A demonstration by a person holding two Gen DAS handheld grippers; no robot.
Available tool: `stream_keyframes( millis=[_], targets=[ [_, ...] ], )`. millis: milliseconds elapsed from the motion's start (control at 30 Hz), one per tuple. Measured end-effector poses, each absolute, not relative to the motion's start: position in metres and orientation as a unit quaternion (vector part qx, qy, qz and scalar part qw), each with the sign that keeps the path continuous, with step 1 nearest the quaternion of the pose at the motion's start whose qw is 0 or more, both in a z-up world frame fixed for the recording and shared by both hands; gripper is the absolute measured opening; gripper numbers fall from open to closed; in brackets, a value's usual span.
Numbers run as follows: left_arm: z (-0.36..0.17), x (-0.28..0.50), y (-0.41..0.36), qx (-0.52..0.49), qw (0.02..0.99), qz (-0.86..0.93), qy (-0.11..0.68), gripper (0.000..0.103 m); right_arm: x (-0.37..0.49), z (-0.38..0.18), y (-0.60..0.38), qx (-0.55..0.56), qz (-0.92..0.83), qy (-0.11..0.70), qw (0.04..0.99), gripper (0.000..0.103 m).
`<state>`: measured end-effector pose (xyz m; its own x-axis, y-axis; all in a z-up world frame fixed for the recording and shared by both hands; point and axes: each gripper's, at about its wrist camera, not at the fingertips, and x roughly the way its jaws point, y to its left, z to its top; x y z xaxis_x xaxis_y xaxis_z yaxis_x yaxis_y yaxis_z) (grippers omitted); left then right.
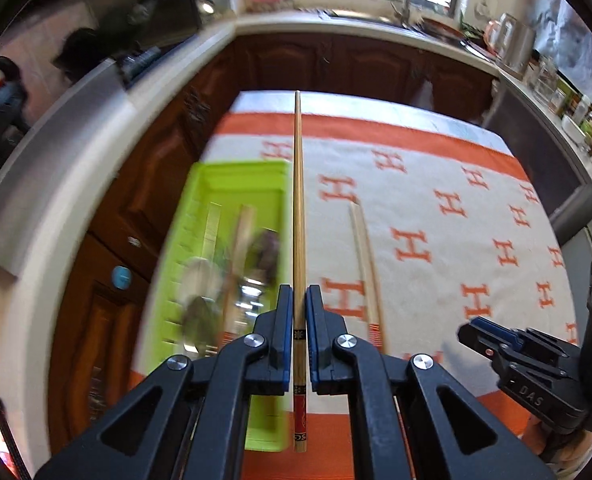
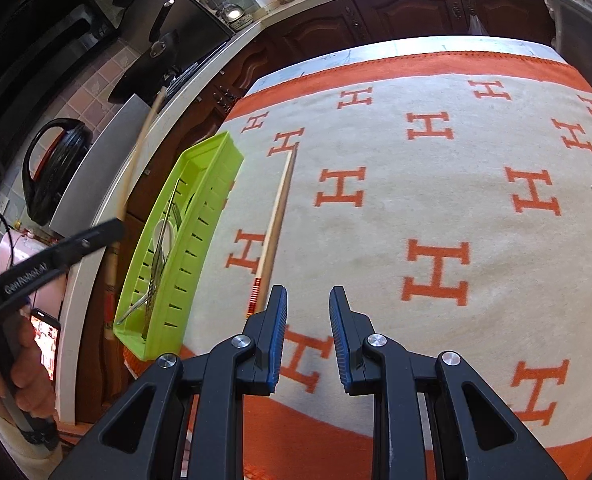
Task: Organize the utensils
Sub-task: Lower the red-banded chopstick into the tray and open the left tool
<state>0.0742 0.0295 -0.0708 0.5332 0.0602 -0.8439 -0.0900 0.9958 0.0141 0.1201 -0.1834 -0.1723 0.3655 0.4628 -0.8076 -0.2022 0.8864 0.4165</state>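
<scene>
A: Left claw [image 1: 299, 308] is clamping one chopstick [image 1: 298, 200] near its decorated red end, blades pressed tight on it. The stick is pointing straight out ahead, long tip far beyond the pads.

B: Where is it sitting relative to the tray?

A: It is hanging in the air just beside the green tray [image 2: 183, 240], over the tray's right rim in the left wrist view. The tray is lying on the orange-and-cream blanket [image 2: 436, 208] at the worktop's left edge, already carrying spoons and forks.

B: Risks?

A: The grip is near one end, so the long free end is acting as a lever. Any quick swing is likely tipping it, or letting it pivot between the pads. The view is blurring, so the hand is probably moving fast.

B: And the drop?

A: If the tip is catching the tray wall, the light tray may be getting shoved toward the edge. A release too high may be bouncing the stick out.

B: Right side?

A: Right claw [image 2: 308, 312] is standing partly open, gripping nothing, just beside the second chopstick [image 2: 279, 208] lying on the blanket. It may be nudging that one.
</scene>
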Motion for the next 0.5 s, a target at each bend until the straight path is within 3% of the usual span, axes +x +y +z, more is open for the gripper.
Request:
stream_keyframes(
  millis=[433, 500],
  targets=[
    [-0.115, 0.070, 0.104, -0.024, 0.865, 0.078, 0.496, 0.005, 0.127, -0.175, -0.127, 0.076, 0.173, 0.549, 0.814, 0.027],
    [-0.121, 0.071, 0.108, -0.023, 0.865, 0.071, 0.496, 0.009, 0.130, -0.177, -0.123, 0.071, 0.163, 0.552, 0.815, 0.028]
  ],
)
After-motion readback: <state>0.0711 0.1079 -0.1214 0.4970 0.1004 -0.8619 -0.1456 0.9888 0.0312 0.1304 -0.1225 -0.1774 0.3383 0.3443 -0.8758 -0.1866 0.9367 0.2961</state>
